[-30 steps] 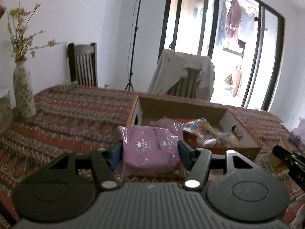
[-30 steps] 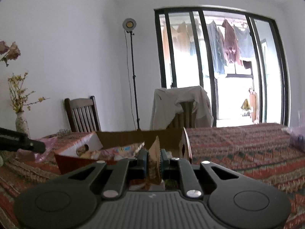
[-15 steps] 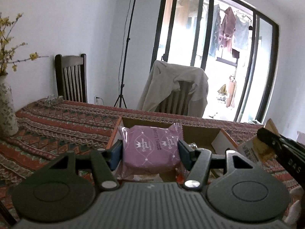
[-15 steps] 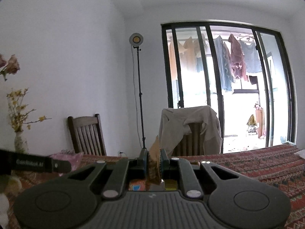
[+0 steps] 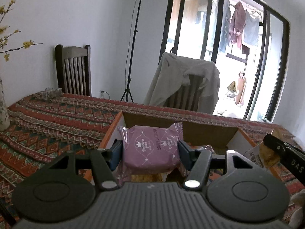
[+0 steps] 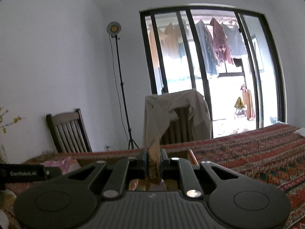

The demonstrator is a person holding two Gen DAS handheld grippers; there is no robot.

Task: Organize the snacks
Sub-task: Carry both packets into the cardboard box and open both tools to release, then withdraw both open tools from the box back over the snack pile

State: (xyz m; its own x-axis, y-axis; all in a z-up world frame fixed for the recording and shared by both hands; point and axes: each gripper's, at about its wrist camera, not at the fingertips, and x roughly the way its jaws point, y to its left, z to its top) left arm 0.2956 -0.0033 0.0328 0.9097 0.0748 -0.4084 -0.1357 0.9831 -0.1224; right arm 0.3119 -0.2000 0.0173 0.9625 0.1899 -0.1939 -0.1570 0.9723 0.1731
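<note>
My left gripper (image 5: 150, 148) is shut on a purple snack packet (image 5: 152, 145), its blue pads pressing both sides. It hangs over the open cardboard box (image 5: 207, 133), whose inside is mostly hidden by the packet. My right gripper (image 6: 154, 160) is shut on a thin brown snack packet (image 6: 153, 169) standing on edge, just above the same box (image 6: 181, 154). In the left wrist view the right gripper (image 5: 286, 158) comes in from the right with the brown packet (image 5: 266, 150). The right wrist view shows the left gripper (image 6: 24, 172) and the purple packet (image 6: 65, 164) at the left.
A patterned cloth (image 5: 57, 124) covers the table. A vase (image 5: 2, 114) with yellow flowers stands at its left edge. Behind the table are a wooden chair (image 5: 73, 70), a chair draped with a grey jacket (image 5: 186, 80), a light stand (image 6: 122, 95) and glass doors (image 6: 209, 66).
Both grippers have travelled toward the box with their packets still held. The box has slid down under the fingers in both views, and the right gripper has come closer to the left one.
</note>
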